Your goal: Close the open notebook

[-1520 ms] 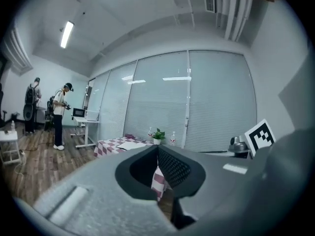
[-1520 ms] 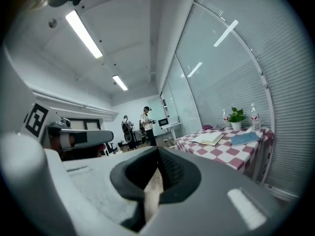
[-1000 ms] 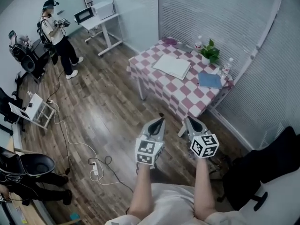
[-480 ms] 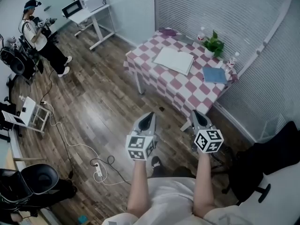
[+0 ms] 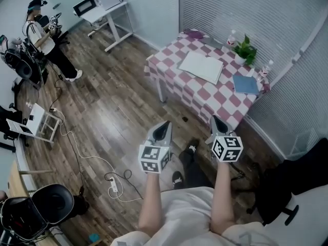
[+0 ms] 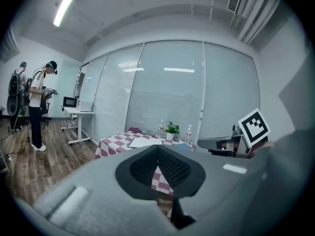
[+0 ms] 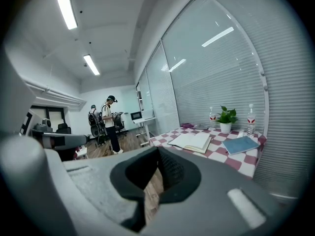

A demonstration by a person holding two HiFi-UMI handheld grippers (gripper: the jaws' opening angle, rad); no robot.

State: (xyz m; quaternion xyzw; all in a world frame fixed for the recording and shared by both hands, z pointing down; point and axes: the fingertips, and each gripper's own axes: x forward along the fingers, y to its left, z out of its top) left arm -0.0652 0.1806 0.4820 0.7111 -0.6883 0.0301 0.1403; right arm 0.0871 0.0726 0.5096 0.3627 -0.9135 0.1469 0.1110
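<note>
The open notebook (image 5: pixel 201 66) lies flat near the middle of the checkered table (image 5: pixel 212 99), its spread pages running across the tabletop toward the closed blue book (image 5: pixel 245 84). It is well ahead of both grippers, with bare wooden floor (image 5: pixel 118 101) between. The right gripper (image 5: pixel 215 121) looks slightly nearer to it than the left gripper (image 5: pixel 165 124). Each has its jaws pressed together on nothing, so the next move is probably an approach forward to the table.

Potted plant (image 5: pixel 246 48) + blue book (image 5: pixel 245 84) on chk table (image 5: pixel 205 94); person (image 5: pixel 43 37) far left.
</note>
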